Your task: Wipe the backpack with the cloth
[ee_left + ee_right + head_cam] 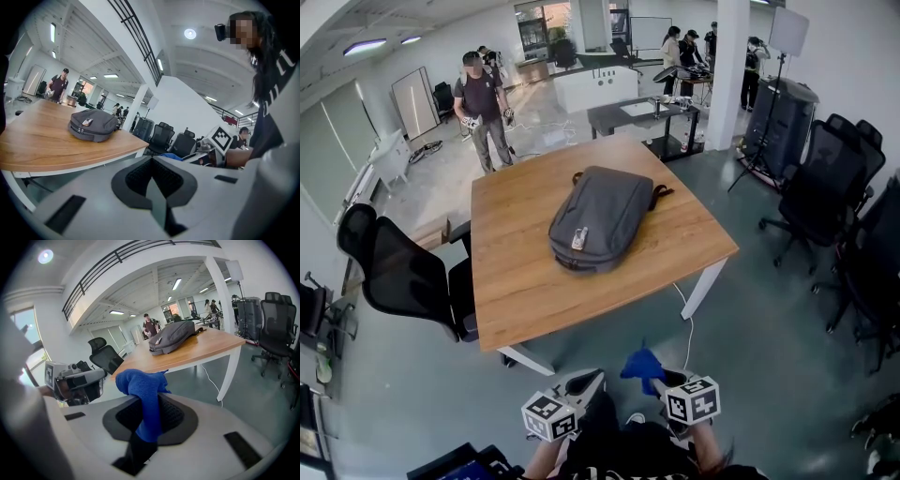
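Observation:
A grey backpack (pixel 602 217) lies flat on the wooden table (pixel 525 281), well ahead of both grippers. Low in the head view, short of the table's near edge, my right gripper (pixel 659 380) is shut on a blue cloth (pixel 639 364). Beside it my left gripper (pixel 586 382) holds nothing. The right gripper view has the cloth (pixel 145 394) bunched between the jaws of the right gripper (pixel 149 413), with the backpack (pixel 172 336) far off. In the left gripper view the left gripper (pixel 152 180) is shut and empty, and the backpack (pixel 92 124) rests on the table (pixel 42 145).
A black office chair (pixel 398 272) stands at the table's left side. More chairs (pixel 825 187) line the right. A person (pixel 483 108) stands beyond the table's far edge. A white cable (pixel 686 323) hangs by the near right table leg. Grey floor lies between me and the table.

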Demonstrator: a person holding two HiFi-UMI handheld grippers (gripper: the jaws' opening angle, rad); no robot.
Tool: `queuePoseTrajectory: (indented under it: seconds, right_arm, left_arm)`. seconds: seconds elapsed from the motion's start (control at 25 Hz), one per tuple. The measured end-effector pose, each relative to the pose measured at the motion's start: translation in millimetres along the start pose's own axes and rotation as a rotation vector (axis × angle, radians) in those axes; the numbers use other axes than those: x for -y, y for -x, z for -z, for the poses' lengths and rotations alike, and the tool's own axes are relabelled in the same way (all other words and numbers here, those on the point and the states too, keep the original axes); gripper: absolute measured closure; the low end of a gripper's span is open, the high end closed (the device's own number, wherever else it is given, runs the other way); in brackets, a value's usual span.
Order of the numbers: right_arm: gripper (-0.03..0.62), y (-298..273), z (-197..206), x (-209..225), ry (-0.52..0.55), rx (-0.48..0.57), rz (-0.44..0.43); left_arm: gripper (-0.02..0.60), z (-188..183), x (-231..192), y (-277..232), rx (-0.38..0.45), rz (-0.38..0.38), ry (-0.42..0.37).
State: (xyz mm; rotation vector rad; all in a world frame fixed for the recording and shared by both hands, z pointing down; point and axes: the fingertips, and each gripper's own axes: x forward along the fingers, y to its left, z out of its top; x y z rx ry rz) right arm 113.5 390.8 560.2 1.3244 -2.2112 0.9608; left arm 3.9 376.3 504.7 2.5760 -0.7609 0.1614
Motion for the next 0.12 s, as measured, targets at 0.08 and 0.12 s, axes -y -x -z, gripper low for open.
queuePoseTrajectory:
  seconds: [0.08, 0.12]
  right_arm:
    - [0.516, 0.0, 0.1, 1.0, 0.002, -0.002, -0.002]
    - [0.516, -0.1, 0.2, 1.4, 0.003, -0.003, -0.003]
  left_arm:
    - [0.583, -0.2, 0.7, -1.6, 0.001, 0.001, -0.001]
    - [0.583, -0.2, 1.0, -2.3, 0.001, 0.002, -0.001]
